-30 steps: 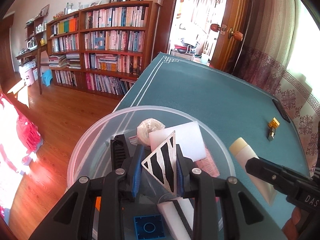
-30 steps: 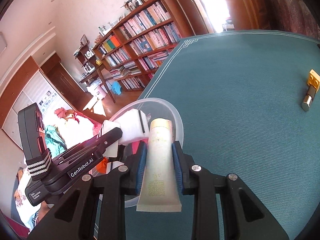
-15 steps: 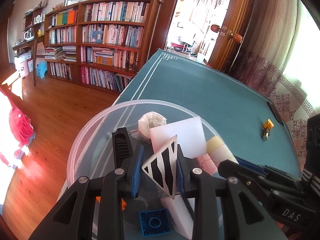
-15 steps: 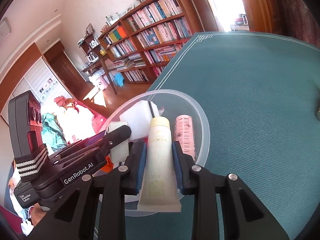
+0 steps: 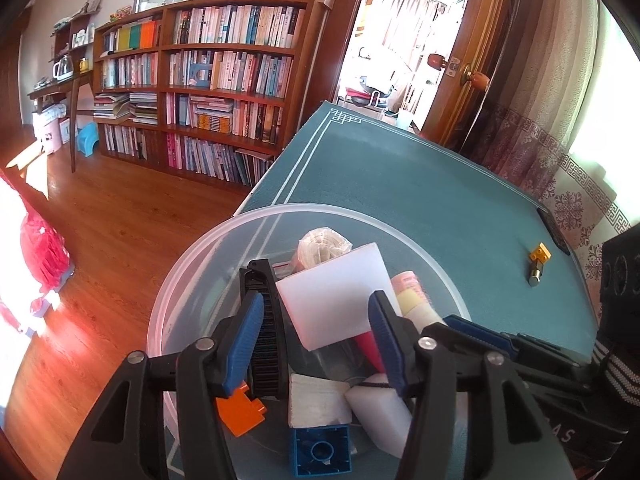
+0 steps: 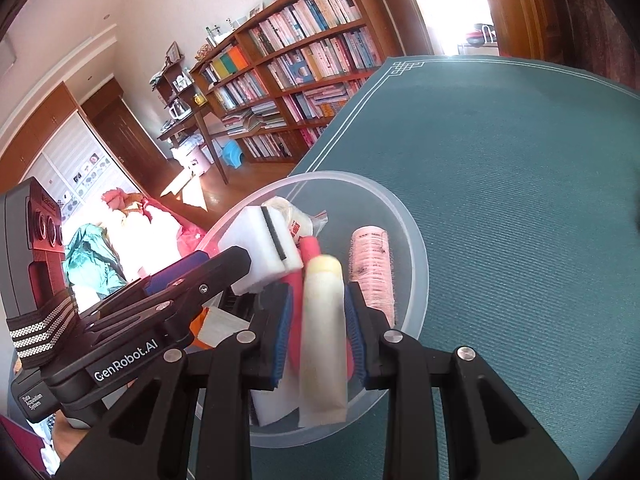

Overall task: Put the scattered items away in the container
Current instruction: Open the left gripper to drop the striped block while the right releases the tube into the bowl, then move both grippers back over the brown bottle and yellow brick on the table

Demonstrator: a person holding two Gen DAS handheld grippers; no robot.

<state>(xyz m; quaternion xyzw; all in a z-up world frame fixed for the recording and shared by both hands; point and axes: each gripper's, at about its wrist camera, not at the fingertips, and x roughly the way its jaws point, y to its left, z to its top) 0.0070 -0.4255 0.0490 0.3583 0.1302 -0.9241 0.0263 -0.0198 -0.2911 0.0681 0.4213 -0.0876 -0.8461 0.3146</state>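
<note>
Step in hand: you were releasing items over the clear container [image 5: 188, 280], which sat at the table's near corner.
Left gripper [image 5: 316, 336]: fingers spread apart, empty, above the white block [image 5: 332, 292].
Right gripper [image 6: 318, 328]: fingers parted around the cream tube [image 6: 322, 320]; the tube was blurred, probably dropping free.
Remaining item: the yellow brick with metal cylinder [image 5: 538, 262] lay well apart on the green table [image 5: 420, 184].
Next move: it called for lifting clear, then reaching for that piece.

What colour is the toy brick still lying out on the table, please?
Yellow-orange; the toy brick shows best in the left wrist view.
</note>
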